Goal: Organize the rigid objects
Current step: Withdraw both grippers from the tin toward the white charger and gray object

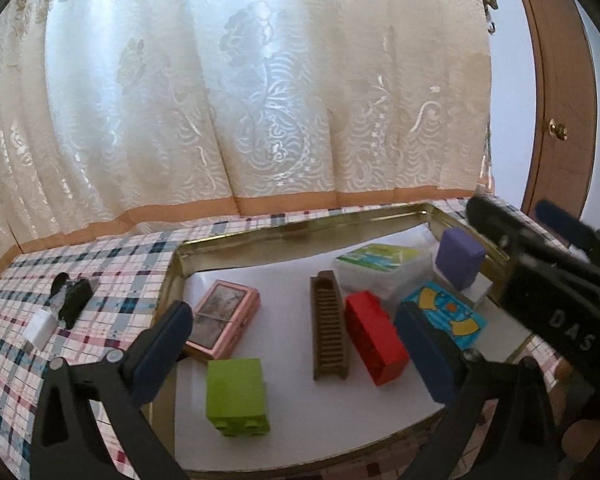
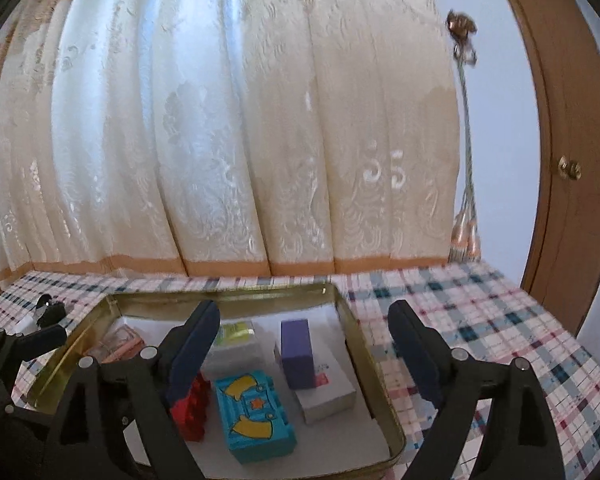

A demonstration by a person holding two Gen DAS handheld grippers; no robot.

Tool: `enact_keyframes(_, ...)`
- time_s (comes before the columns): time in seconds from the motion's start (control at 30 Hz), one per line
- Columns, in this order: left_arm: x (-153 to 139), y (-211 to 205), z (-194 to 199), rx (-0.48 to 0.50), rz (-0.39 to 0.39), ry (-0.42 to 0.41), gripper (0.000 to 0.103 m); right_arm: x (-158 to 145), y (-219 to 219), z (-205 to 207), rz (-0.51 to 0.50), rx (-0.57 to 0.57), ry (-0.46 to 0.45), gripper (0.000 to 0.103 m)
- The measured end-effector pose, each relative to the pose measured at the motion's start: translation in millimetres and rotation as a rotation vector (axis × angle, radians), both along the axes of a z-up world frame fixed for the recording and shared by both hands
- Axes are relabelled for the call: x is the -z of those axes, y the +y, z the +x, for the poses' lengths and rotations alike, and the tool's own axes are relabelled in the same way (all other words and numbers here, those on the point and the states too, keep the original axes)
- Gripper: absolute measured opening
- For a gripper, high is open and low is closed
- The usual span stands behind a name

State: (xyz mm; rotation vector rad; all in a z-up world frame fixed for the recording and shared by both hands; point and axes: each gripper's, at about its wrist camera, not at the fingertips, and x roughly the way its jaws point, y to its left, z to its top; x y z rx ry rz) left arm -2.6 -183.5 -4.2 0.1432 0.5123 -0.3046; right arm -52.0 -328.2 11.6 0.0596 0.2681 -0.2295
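Note:
A gold metal tray [image 1: 236,240] [image 2: 374,364] lined with white paper sits on the plaid tablecloth. In it lie a green block [image 1: 236,396], a pink-framed case [image 1: 222,316], a brown ridged bar [image 1: 329,328], a red block [image 1: 376,340] [image 2: 192,408], a blue toy box [image 1: 448,312] [image 2: 256,416], a purple block [image 1: 459,258] [image 2: 297,354], a clear green-topped container [image 1: 380,268] and a white box [image 2: 326,388]. My left gripper [image 1: 292,352] is open and empty over the tray's near part. My right gripper [image 2: 302,356] is open and empty above the tray's right side; it also shows in the left wrist view [image 1: 540,264].
A black object [image 1: 74,298] and a white charger [image 1: 40,328] lie on the cloth left of the tray. A cream curtain hangs behind the table. A brown door [image 2: 572,160] with a brass knob stands at the right. Plaid cloth [image 2: 480,320] lies right of the tray.

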Motion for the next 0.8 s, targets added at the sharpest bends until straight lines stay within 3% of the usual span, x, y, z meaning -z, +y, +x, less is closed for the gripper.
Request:
enact_keyframes(0.17,-8.2,10.0,-5.8,-0.036,-0.003,-0.072,0.103,-6.5,3.4,-12.0,-0.033,0.034,-0.091,0.088)
enact_keyframes(0.3,-11.2,24.9,-4.9,-0.074,-0.021,-0.083,0.103,-7.2,2.9,-11.1,-0.024,0.031,-0.092,0.088)
enact_keyframes(0.7,-9.0,60.6,-6.7,-0.111,0.076,-0.112,0.103,-7.9,2.4,-17.8,-0.007,0.052,-0.116,0.088)
enact_keyframes(0.8,-10.9,73.8,-4.5,-0.133,0.082,-0.133,0.102,-7.2,-0.4,-19.5,0.046,0.072,-0.122,0.088)
